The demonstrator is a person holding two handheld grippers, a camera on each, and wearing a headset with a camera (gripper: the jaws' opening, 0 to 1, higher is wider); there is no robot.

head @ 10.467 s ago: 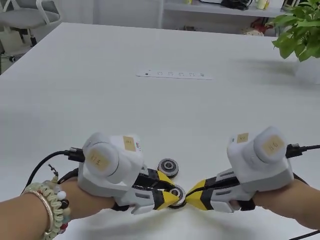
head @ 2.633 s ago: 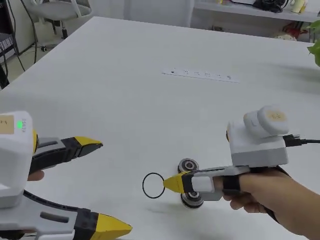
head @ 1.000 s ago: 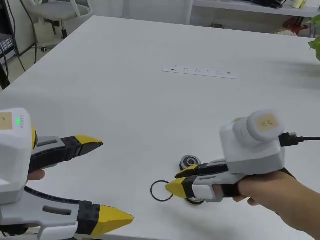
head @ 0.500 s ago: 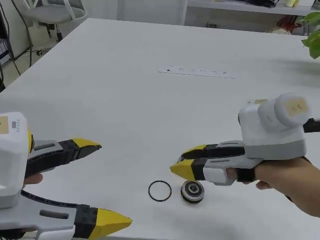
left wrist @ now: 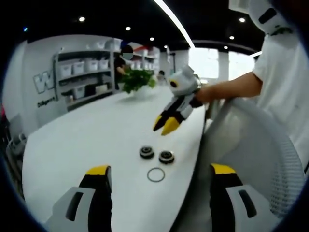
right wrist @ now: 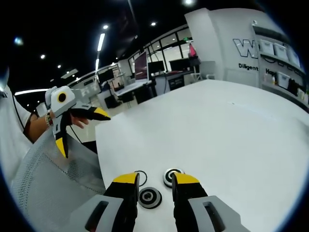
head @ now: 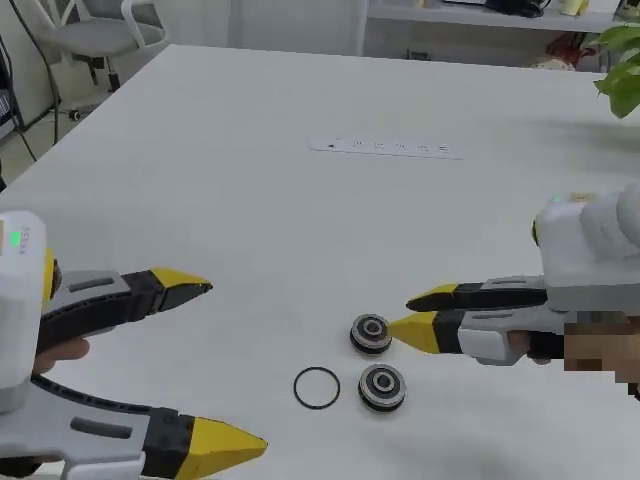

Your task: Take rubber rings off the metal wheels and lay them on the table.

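Half a second on: right gripper point(head: 418, 314) has drawn back toward 3 o'clock, uncovering the far wheel point(head: 370, 334); its jaws stand a narrow gap apart, empty. Far wheel lies flat just beside its tips at 9 o'clock, near wheel point(head: 382, 386) at 7 o'clock, and the freed rubber ring point(head: 317, 388) lies flat on the desk point(head: 300, 220) at 9 o'clock of the near wheel. Right is the nearer hand; left gripper point(head: 205, 365) gapes wide, empty, well apart at 9 o'clock. Which wheel keeps its ring is too small to tell.
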